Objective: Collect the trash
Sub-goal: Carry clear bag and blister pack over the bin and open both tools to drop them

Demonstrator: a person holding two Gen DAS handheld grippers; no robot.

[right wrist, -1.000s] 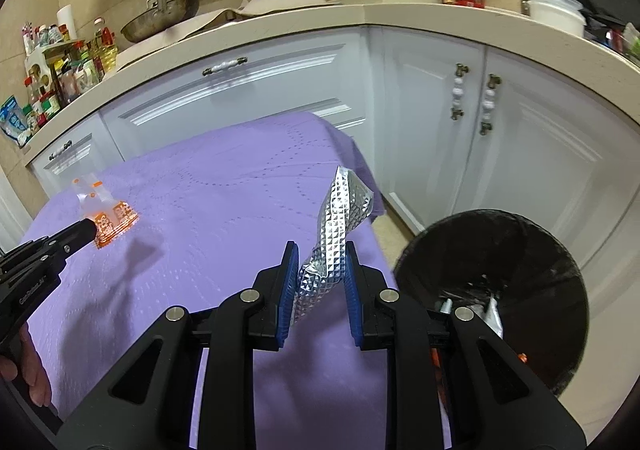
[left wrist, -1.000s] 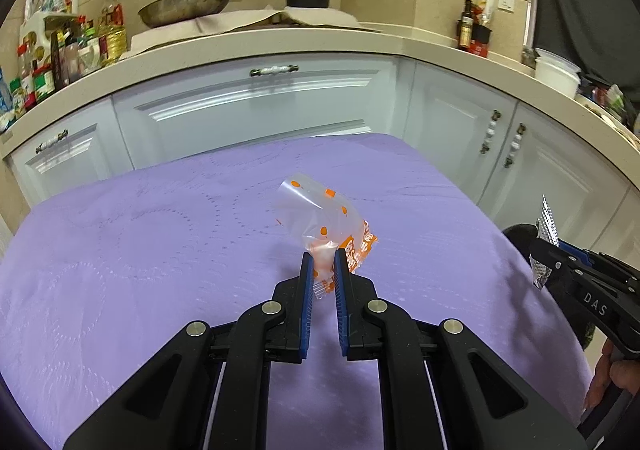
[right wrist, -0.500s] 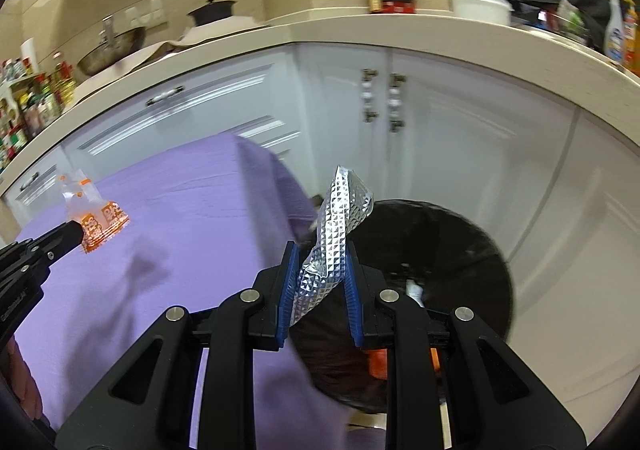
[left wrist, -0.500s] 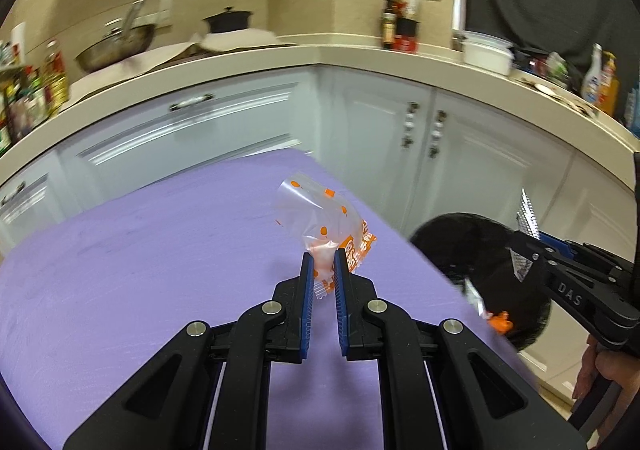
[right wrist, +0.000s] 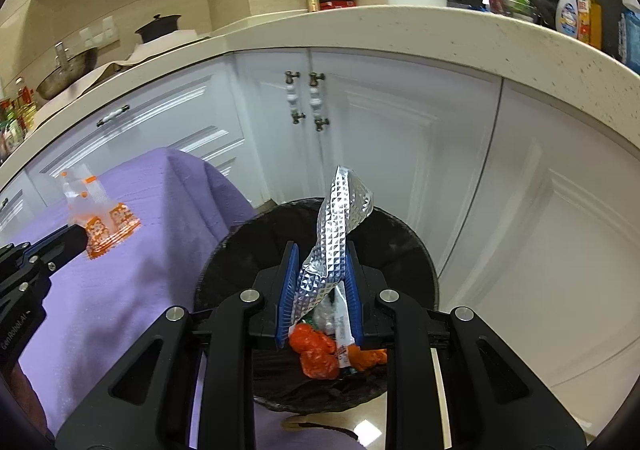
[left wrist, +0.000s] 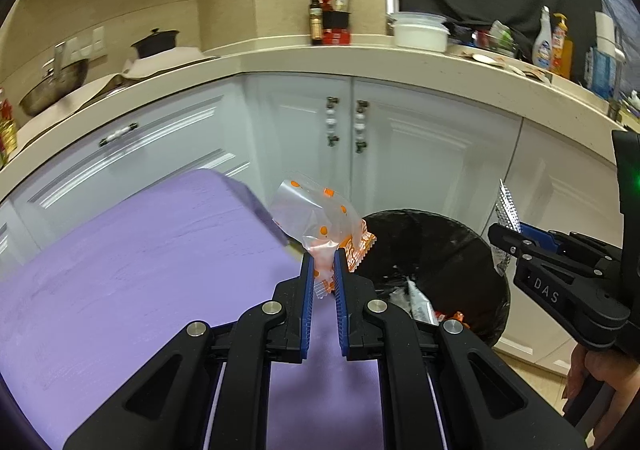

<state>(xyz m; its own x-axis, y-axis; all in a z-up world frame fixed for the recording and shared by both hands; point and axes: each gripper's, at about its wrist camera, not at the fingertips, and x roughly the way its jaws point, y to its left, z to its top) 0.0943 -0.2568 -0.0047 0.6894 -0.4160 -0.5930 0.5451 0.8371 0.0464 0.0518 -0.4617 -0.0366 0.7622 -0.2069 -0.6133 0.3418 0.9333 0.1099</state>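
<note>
The left gripper (left wrist: pixel 323 254) pinches a clear wrapper (left wrist: pixel 320 222) with orange spots and an orange printed end, its blue pads (left wrist: pixel 307 282) pressed tight on the crumpled neck. The wrapper hangs over the corner of the purple tablecloth (left wrist: pixel 120 282), just short of the bin. The right gripper (right wrist: pixel 322 250) is closed on a strip of silver embossed foil (right wrist: pixel 340 226) that twists upward above the jaws, and it hangs directly over the black bin (right wrist: pixel 416 250). Inside the bin lie orange scraps (right wrist: pixel 316 354) and a white packet. The bin stands on a pale tiled floor (right wrist: pixel 452 422), right beside the draped edge of the cloth-covered table. Behind it run white cabinet doors (right wrist: pixel 400 138) with beaded handles, under a curved cream counter (right wrist: pixel 440 30). On the counter stand bottles, white tubs, a dark pot and a steel pan, against beige wall tiles.
</note>
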